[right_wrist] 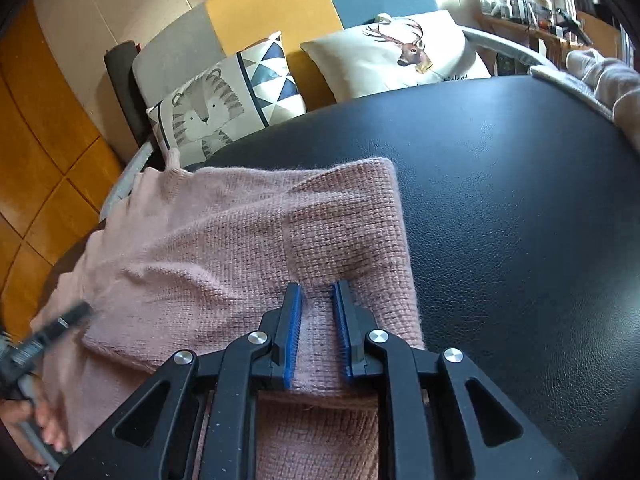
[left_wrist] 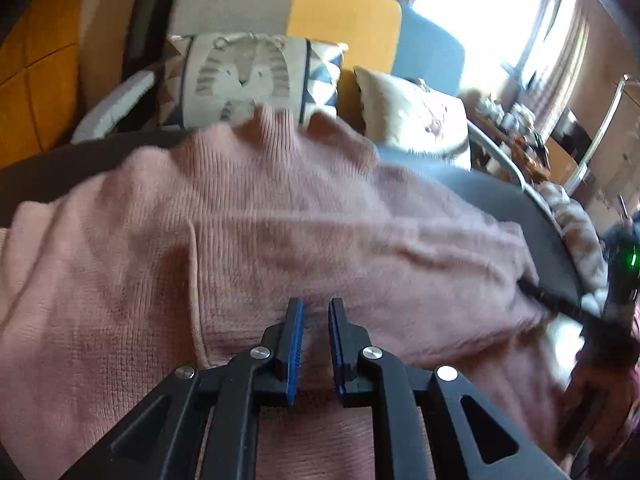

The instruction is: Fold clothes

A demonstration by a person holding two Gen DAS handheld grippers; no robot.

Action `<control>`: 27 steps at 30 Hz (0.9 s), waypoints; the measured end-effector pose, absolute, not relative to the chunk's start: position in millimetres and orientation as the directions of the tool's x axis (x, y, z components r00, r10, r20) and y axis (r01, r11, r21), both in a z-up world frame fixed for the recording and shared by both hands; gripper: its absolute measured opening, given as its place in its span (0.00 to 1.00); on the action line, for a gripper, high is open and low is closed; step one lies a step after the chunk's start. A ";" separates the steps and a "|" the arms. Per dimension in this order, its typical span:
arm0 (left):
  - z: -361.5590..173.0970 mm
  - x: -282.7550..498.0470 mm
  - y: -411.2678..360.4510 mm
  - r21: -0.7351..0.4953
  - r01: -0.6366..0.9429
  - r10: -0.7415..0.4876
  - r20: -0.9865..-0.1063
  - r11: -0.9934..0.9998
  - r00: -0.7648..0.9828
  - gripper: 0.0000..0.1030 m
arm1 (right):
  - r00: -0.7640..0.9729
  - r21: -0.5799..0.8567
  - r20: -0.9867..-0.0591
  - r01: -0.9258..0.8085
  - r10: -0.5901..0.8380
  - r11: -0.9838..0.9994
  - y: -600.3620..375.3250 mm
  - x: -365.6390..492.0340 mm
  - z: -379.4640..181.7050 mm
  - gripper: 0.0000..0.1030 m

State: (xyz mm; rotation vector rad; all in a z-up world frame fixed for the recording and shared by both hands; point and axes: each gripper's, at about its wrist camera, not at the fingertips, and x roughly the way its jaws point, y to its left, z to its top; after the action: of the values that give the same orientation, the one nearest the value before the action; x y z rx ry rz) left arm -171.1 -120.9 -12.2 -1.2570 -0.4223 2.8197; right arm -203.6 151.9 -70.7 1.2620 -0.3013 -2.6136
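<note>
A pink knitted sweater (left_wrist: 280,220) lies spread on a black leather surface (right_wrist: 520,200); in the right wrist view its folded edge (right_wrist: 392,240) runs down the middle of the picture. My left gripper (left_wrist: 316,306) is shut on the sweater, with knit fabric pinched between its blue pads (left_wrist: 295,344). My right gripper (right_wrist: 316,288) is shut on the sweater near that folded edge, and a ridge of fabric stands between its pads (right_wrist: 289,336). The other gripper shows blurred at the left edge of the right wrist view (right_wrist: 60,324), with a hand (right_wrist: 44,428) below it.
A tiger cushion (right_wrist: 208,112) and a deer cushion (right_wrist: 400,52) lean on a grey, yellow and blue sofa back (right_wrist: 272,12) behind the surface. Another pale garment (right_wrist: 608,80) lies at the far right. A wooden floor (right_wrist: 40,160) is at left, a cluttered table (left_wrist: 520,132) near the window.
</note>
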 end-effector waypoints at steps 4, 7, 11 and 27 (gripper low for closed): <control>21.1 -184.7 -63.4 -0.333 -0.044 0.260 -0.642 -0.942 -0.721 0.12 | -0.619 0.201 -0.752 0.111 -0.226 -0.973 142.5 -203.0 -69.5 0.17; 25.4 -206.4 -10.5 -0.344 -0.130 0.332 -0.633 -0.930 -0.699 0.12 | -0.623 0.197 -0.750 0.108 -0.221 -0.974 141.8 -203.7 -69.2 0.17; -4.3 -233.8 24.9 -0.387 -0.120 0.369 -0.674 -0.914 -0.640 0.12 | -0.624 0.203 -0.748 0.105 -0.224 -0.973 142.6 -204.3 -68.8 0.17; -43.4 -189.8 -129.5 -0.549 0.110 0.348 -0.658 -0.828 -0.668 0.02 | -0.628 0.159 -0.755 0.103 -0.188 -0.982 138.9 -205.6 -66.7 0.17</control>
State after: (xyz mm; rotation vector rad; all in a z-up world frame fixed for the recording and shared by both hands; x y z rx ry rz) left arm -189.8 -129.5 -43.4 -1.2101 -0.8578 2.6126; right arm -205.6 138.9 -66.7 1.2666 -0.1505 -2.6932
